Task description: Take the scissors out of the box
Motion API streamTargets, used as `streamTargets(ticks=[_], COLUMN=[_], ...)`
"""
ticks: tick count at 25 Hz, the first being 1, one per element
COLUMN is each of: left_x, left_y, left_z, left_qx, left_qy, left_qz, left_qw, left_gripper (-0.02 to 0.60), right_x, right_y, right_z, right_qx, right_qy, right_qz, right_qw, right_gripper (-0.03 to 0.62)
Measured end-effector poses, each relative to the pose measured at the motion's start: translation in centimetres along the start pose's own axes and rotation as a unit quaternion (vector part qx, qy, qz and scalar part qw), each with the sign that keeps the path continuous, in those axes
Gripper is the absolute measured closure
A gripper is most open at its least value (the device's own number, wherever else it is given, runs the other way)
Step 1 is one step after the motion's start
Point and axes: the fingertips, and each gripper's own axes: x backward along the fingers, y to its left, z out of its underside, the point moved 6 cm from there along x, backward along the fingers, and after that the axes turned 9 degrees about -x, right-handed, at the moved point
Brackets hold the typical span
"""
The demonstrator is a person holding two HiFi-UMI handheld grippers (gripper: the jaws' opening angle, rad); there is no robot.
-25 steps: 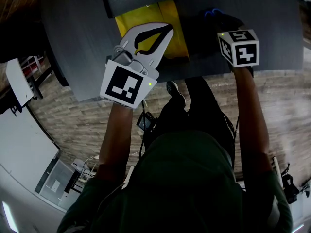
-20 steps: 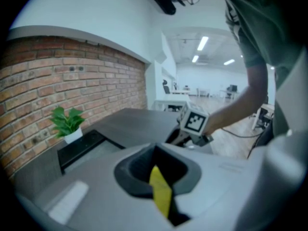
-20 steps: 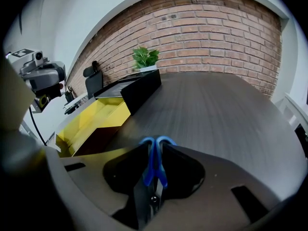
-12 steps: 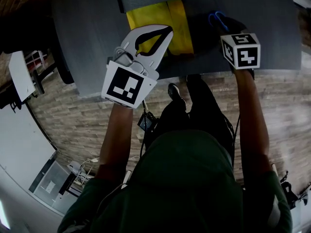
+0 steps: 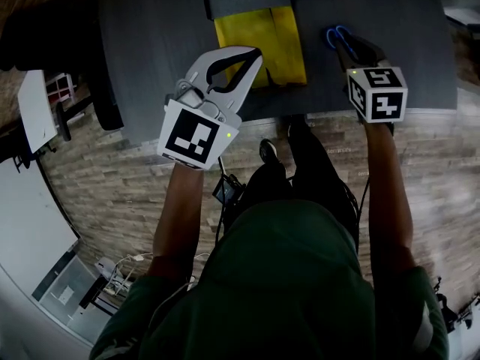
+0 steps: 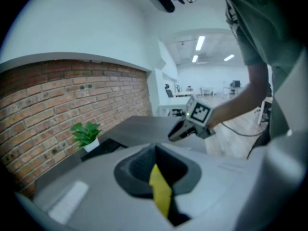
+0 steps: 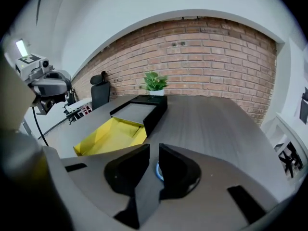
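Note:
The open yellow box lies on the dark grey table, and also shows in the right gripper view. To its right my right gripper is shut on the scissors, whose blue handles poke out ahead of the dark jaws. A bit of blue handle shows between those jaws. My white left gripper hovers over the box's near left part, tips together, nothing in it. Only a yellow sliver of the box shows behind its jaws.
The box's dark lid stands open at its far end. A potted plant and a black chair stand by the brick wall. The table's near edge runs just under both grippers, with wooden floor below.
The right gripper has drawn the scissors rightward away from the yellow box, and the blue handles now show plainly. The left gripper has drifted towards the box's left edge.

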Motion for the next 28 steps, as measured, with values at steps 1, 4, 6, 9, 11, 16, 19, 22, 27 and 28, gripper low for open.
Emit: streamTargets(ticks=[1,4,6,9,11,16,19,22,27,28], left_x=[0.5,2.0,3.2,5.2,6.5,10.1,12.4,14.7,18.5,19.2], left_y=[0.0,0.1,0.2,0.4,0.4,0.3,0.0,-0.5,-1.1,-1.2], left_z=[-0.1,-0.3,-0.5,-0.7,-0.8,-0.7,-0.9,-1.1,-1.1,-1.2], left_qx=[-0.001,-0.006,-0.009,-0.015,-0.019,-0.017,-0.022,-0.03,-0.033,-0.034], left_qy=[-0.001,-0.005,-0.009,-0.013,-0.015,-0.02,-0.026,-0.031,-0.042,-0.044], left_qz=[-0.003,-0.013,-0.019,-0.03,-0.038,-0.054,-0.066,-0.08,-0.101,-0.105], left_qw=[1.0,0.9999,0.9997,0.9993,0.999,0.9982,0.9973,0.9959,0.9935,0.9929], left_gripper=[0.581,0.581,0.581,0.581,0.581,0.581,0.581,0.581,0.581,0.581], right_x=[0.5,2.1,3.3,5.2,6.4,9.3,11.1,13.1,16.0,16.5], right_y=[0.4,2.0,3.3,5.6,7.1,11.4,14.3,17.1,21.7,22.4], right_z=[-0.5,-2.0,-3.2,-5.0,-6.0,-8.0,-8.7,-9.0,-9.3,-9.4], right_qx=[0.005,0.018,0.026,0.038,0.046,0.068,0.088,0.115,0.168,0.174], right_qy=[-0.008,-0.036,-0.054,-0.081,-0.097,-0.13,-0.142,-0.15,-0.157,-0.159], right_qz=[-0.001,-0.008,-0.016,-0.032,-0.041,-0.069,-0.086,-0.104,-0.115,-0.117], right_qw=[1.0,0.999,0.998,0.995,0.993,0.987,0.982,0.976,0.966,0.965], right_gripper=[0.539,0.553,0.562,0.569,0.572,0.579,0.582,0.586,0.588,0.588])
